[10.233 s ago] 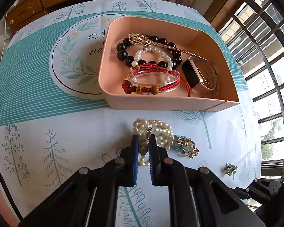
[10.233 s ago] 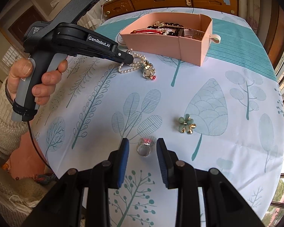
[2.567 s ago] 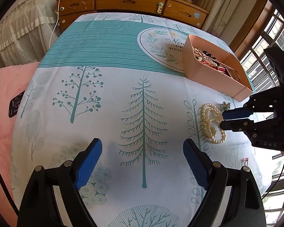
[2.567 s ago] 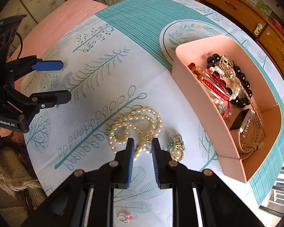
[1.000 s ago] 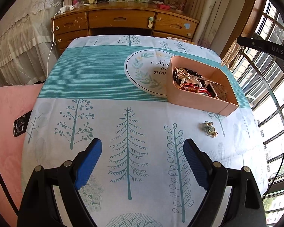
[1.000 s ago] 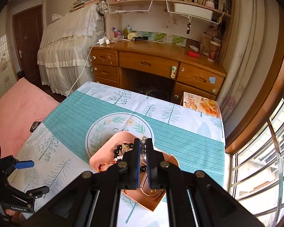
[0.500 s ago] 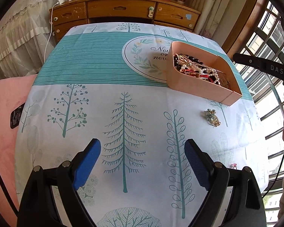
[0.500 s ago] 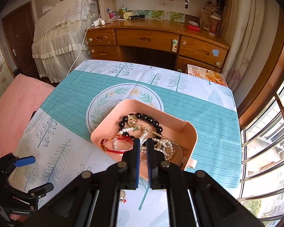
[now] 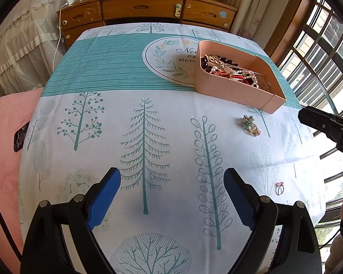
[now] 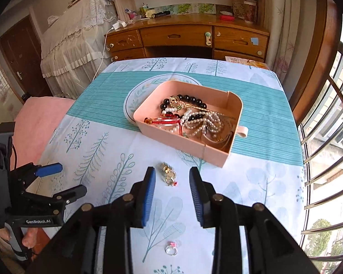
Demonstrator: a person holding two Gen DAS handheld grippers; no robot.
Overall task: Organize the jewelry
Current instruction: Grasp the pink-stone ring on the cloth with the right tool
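Right claw (image 10: 171, 182) is hovering wide and empty above the flower brooch (image 10: 168, 176), which is lying at the pink tray's (image 10: 171, 137) 6 o'clock. Next: descending, pinching it. Left claw (image 9: 172, 197) is idling wide.

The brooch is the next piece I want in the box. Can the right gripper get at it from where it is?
Probably yes. The right gripper is open with the brooch lying on the tablecloth right between its fingertips, nothing covering it, and the pink box stands clear beyond.
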